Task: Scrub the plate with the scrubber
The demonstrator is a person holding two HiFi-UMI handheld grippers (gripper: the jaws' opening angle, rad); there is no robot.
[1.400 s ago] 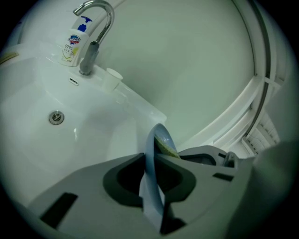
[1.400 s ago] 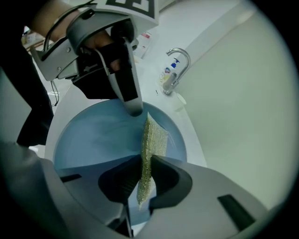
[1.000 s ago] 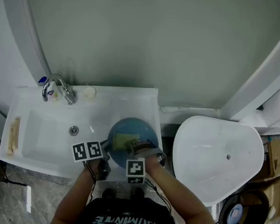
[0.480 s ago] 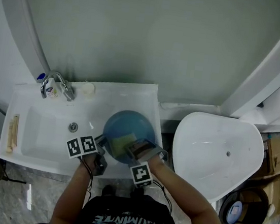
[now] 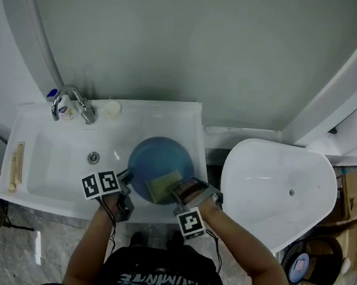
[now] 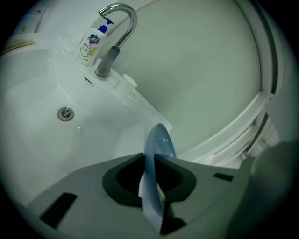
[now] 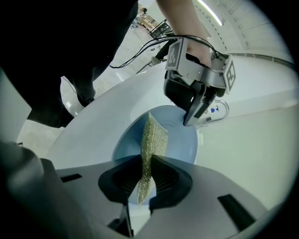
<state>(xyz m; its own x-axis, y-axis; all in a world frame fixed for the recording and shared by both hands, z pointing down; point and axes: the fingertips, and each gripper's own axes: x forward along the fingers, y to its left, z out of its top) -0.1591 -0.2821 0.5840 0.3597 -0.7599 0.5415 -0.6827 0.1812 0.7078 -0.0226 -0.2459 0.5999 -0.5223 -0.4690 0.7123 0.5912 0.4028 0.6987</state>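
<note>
Plate (image 5: 160,156) sits at the sink's (image 5: 28,196) right end, left tongs (image 5: 126,177) clamped on its rim at 8 o'clock; right tongs (image 5: 179,188) pinch the scrubber (image 5: 162,185), pressed to its face near 5 o'clock.

No word can be read with certainty. The bottle (image 6: 91,44) beside the faucet has a label with a blue emblem, but its print is too small. The black shirt (image 5: 147,278) has white letters and stars, too blurred to read.
</note>
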